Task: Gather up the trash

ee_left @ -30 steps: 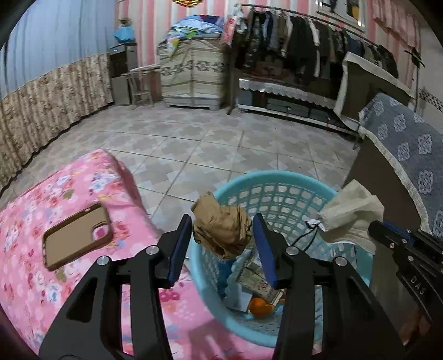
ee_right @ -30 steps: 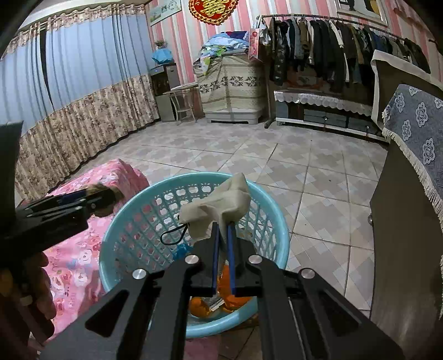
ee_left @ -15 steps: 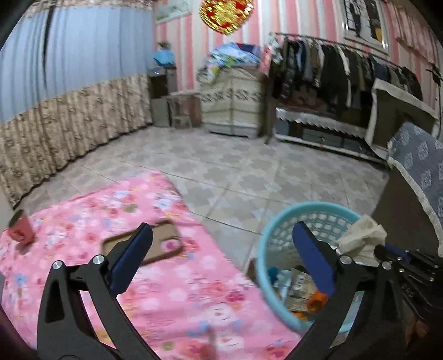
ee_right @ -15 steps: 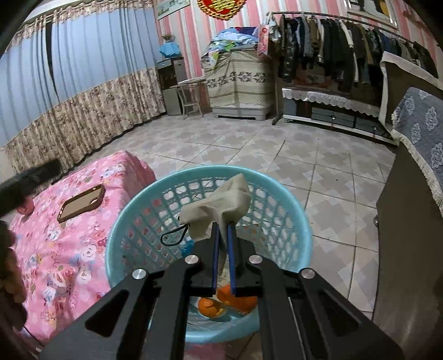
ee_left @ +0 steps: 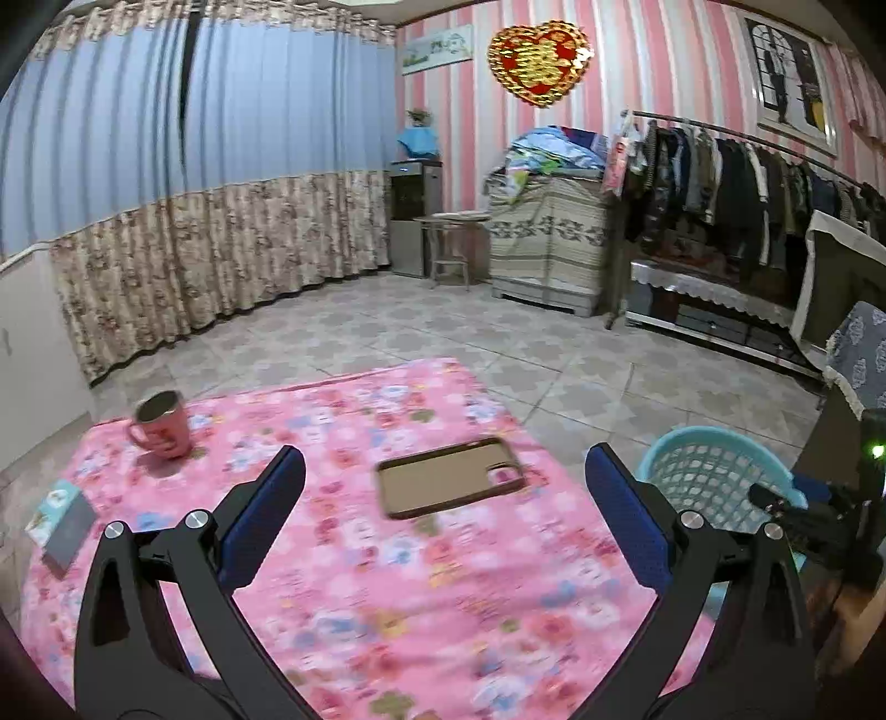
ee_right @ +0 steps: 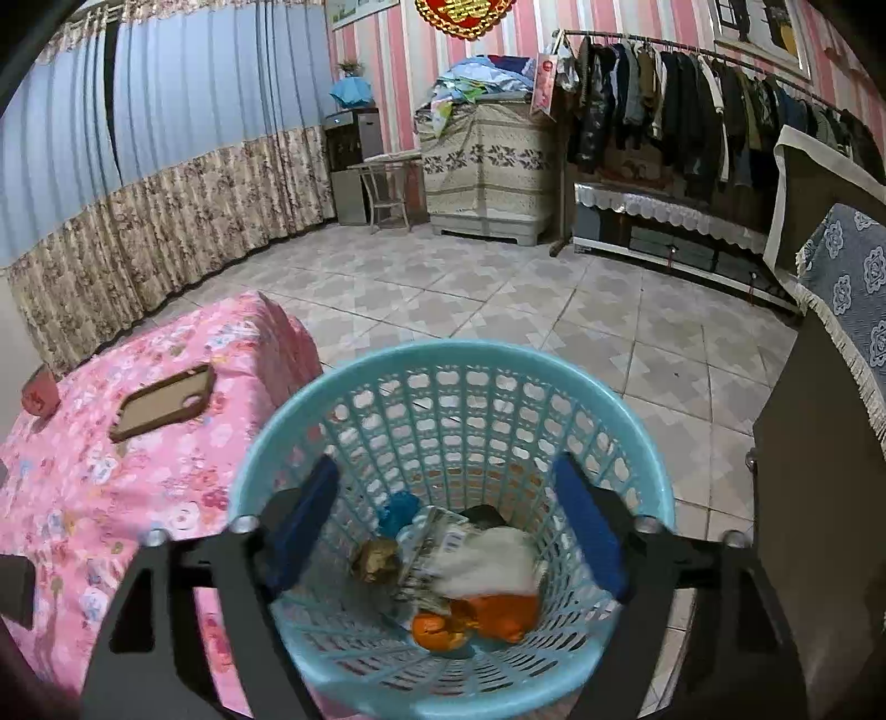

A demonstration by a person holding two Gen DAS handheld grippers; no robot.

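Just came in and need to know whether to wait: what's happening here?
A person with a handheld gripper in each hand is collecting trash. The right gripper hangs open over the blue basket, which holds a pale cloth, orange peel and paper scraps. The left gripper is open and empty above the pink table, where a phone case, mug and small box sit.

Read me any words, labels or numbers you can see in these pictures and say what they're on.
None can be read.
Heart ornament: a gold character, too blurred.
Wall banner: too small.
Pink mug: print blurred.
Packet in the basket: print blurred.
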